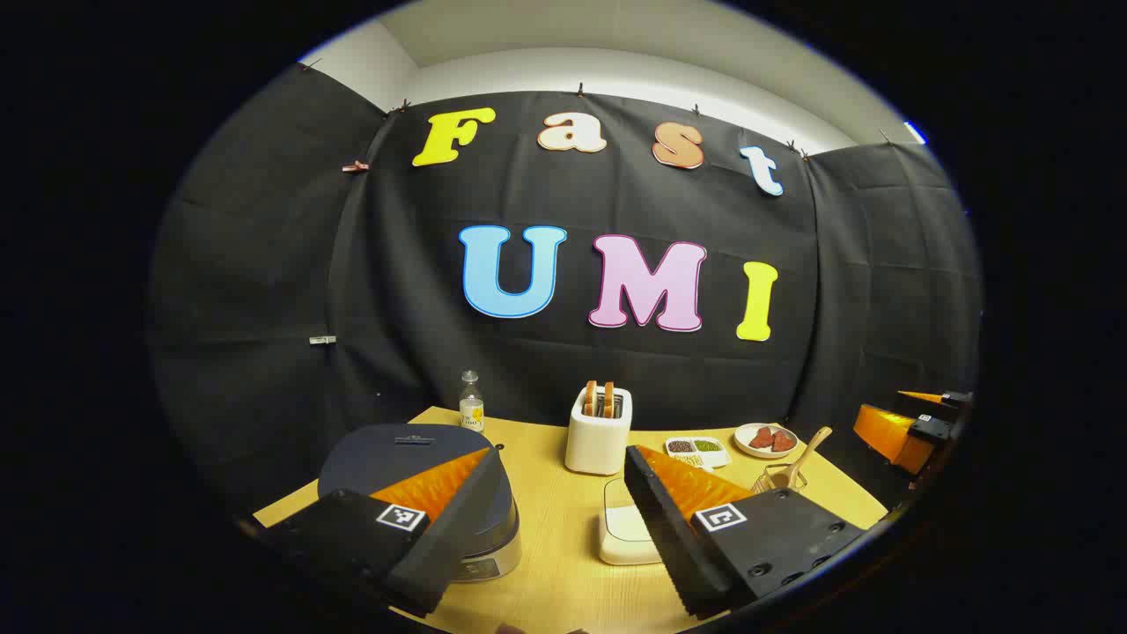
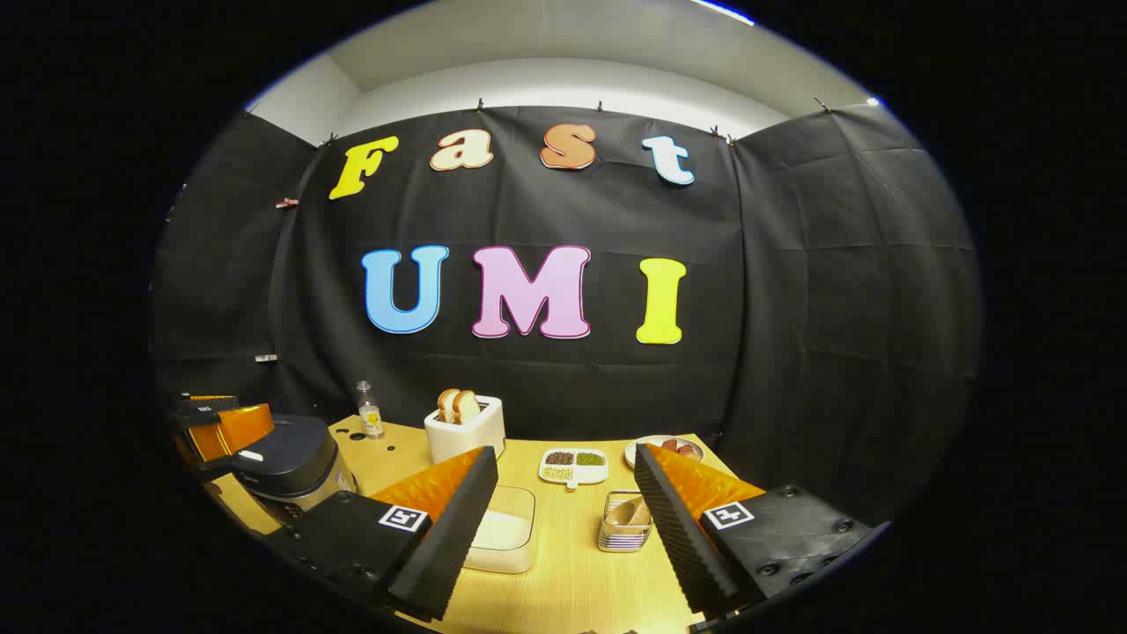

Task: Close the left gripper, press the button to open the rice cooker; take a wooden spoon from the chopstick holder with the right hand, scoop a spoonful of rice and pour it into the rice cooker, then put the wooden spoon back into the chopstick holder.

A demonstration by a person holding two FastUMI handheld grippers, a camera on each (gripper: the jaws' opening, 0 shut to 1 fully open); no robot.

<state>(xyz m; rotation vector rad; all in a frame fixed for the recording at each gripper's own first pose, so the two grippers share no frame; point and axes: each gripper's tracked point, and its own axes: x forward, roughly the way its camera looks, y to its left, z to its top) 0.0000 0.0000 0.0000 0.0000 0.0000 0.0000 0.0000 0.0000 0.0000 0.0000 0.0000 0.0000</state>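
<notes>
1. Left gripper view: left gripper (image 1: 557, 515) hangs above the near edge of the wooden table (image 1: 563, 577), its fingers spread wide with nothing between them.
2. Rice cooker (image 1: 414, 453) sits at about 8 o'clock, lid down, partly behind the left finger and close to the table's left edge.
3. Between the fingers, at 6 o'clock, lies a white container (image 1: 623, 528); bare tabletop runs from it back to the toaster (image 1: 599, 429) at centre.
4. Wire chopstick holder (image 1: 775, 478) stands at about 4 o'clock, near the right edge, with the wooden spoon (image 1: 806, 453) in it; the spoon's long axis tilts up and to the right, its free end highest.
5. A small bottle (image 1: 472, 403) stands at the back left, a divided dish (image 1: 697, 451) and a plate (image 1: 765, 439) at the back right.
6. The other gripper shows at 3 o'clock, off the table's right edge.
7. Right gripper view: right gripper (image 2: 563, 519) also hovers at the near edge, fingers set well apart and empty.
8. Chopstick holder (image 2: 623, 524) is at about 5 o'clock, just beside the right finger; the spoon's scoop end shows inside it, the handle's direction hidden by the finger.
9. Container of rice (image 2: 504, 533) lies at 6 o'clock beside the left finger, open table between it and the holder.
10. Cooker (image 2: 295, 462) stands at 8 o'clock by the left edge, the other gripper (image 2: 220, 427) just beyond it.
</notes>
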